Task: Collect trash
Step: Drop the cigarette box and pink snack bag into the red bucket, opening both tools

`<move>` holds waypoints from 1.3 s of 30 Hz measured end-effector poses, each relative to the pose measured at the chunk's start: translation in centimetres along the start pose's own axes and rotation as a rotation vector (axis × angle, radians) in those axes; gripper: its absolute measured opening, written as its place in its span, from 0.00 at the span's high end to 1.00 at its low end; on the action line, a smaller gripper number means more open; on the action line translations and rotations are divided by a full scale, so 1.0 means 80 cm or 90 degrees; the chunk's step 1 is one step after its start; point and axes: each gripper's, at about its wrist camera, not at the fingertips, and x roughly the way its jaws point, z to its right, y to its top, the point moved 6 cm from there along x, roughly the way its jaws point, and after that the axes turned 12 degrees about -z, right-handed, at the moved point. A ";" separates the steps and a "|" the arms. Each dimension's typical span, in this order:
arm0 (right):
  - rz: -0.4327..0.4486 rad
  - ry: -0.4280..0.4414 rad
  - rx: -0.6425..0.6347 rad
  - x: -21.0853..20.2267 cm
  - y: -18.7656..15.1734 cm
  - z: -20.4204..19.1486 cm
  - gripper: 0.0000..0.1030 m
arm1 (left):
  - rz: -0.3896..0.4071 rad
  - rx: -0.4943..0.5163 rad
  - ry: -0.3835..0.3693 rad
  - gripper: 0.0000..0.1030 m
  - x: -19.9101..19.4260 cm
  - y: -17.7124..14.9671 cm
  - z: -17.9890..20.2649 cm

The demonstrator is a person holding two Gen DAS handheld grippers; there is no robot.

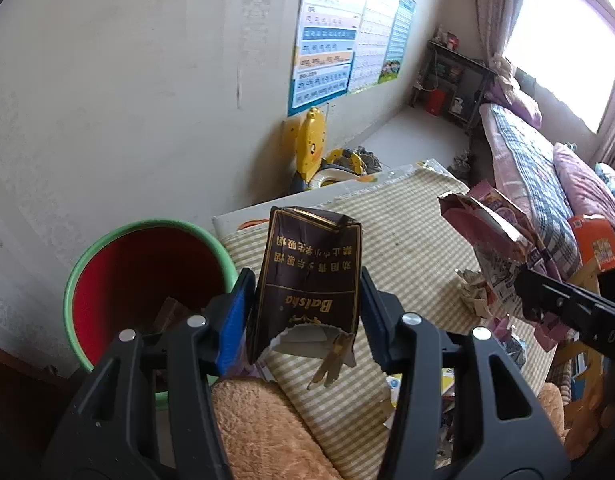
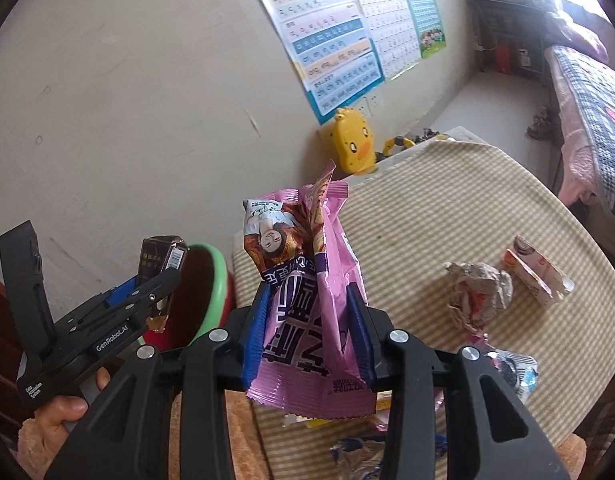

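My left gripper (image 1: 305,280) is shut on a torn dark brown cigarette pack (image 1: 311,264), held upright just right of a red bin with a green rim (image 1: 147,224). Some scraps lie at the bin's bottom. In the right wrist view the same pack (image 2: 159,258) sits in the left gripper (image 2: 163,280) over the bin's rim (image 2: 217,280). My right gripper (image 2: 311,292) is shut on a crumpled pink snack wrapper (image 2: 307,240), lifted above the table. From the left wrist view that wrapper (image 1: 487,232) hangs at the right gripper (image 1: 523,280).
The table under a striped cloth (image 2: 447,208) carries a crumpled paper ball (image 2: 477,292), a torn carton (image 2: 535,276) and more wrappers (image 2: 511,372) near its front edge. A yellow duck toy (image 2: 353,144) stands by the wall. A bed (image 1: 519,148) lies far right.
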 end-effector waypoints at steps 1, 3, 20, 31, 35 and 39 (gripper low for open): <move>-0.002 0.001 -0.003 0.002 0.001 -0.004 0.65 | 0.001 -0.004 0.001 0.53 0.000 0.001 -0.004; -0.006 0.004 -0.011 0.007 0.002 -0.013 0.65 | 0.002 -0.014 0.004 0.53 -0.001 0.001 -0.013; -0.064 0.035 -0.077 0.063 0.002 -0.099 0.65 | -0.002 -0.113 0.063 0.53 0.008 -0.011 -0.121; -0.118 0.058 -0.118 0.119 0.006 -0.156 0.64 | -0.031 -0.175 0.096 0.53 0.022 -0.033 -0.189; -0.142 0.069 -0.132 0.144 0.006 -0.180 0.64 | -0.046 -0.192 0.103 0.53 0.031 -0.043 -0.207; -0.159 0.078 -0.140 0.162 0.009 -0.198 0.64 | -0.057 -0.203 0.104 0.53 0.039 -0.050 -0.218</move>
